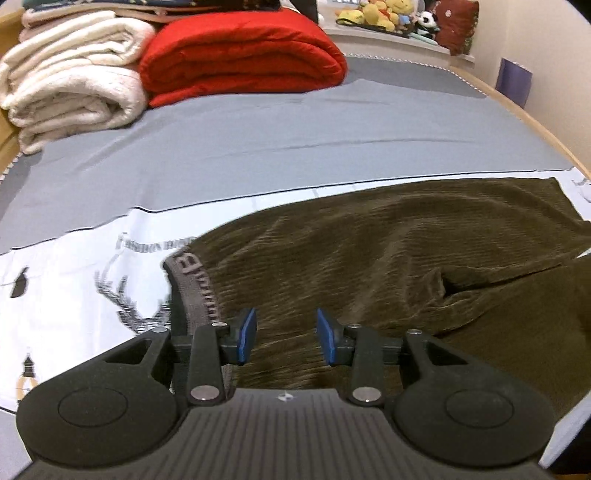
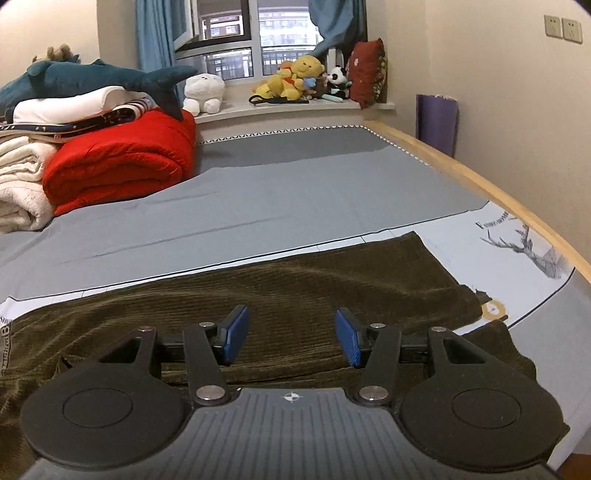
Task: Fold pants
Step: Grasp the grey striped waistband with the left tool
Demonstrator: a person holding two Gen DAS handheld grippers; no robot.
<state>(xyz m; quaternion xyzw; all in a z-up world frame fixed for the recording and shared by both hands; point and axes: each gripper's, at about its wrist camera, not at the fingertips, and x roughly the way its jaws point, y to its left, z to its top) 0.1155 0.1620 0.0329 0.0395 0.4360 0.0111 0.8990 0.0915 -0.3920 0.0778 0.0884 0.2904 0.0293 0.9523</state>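
Left wrist view: my left gripper (image 1: 284,334) spread wide, empty, over pants (image 1: 388,251) near waistband (image 1: 192,291). Pants lie flat on bed sheet (image 1: 258,147), long axis sideways across bed, waistband left, legs running right. My right gripper (image 2: 291,336) wide, empty, above leg.

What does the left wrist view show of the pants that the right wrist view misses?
Left wrist only: the grey lettered waistband up close, and the split between the legs. Right wrist only: the leg cuff end, the window and the shark plush. Both: olive corduroy pants flat on the bed sheet, red quilt, and open left gripper and right gripper, holding nothing.
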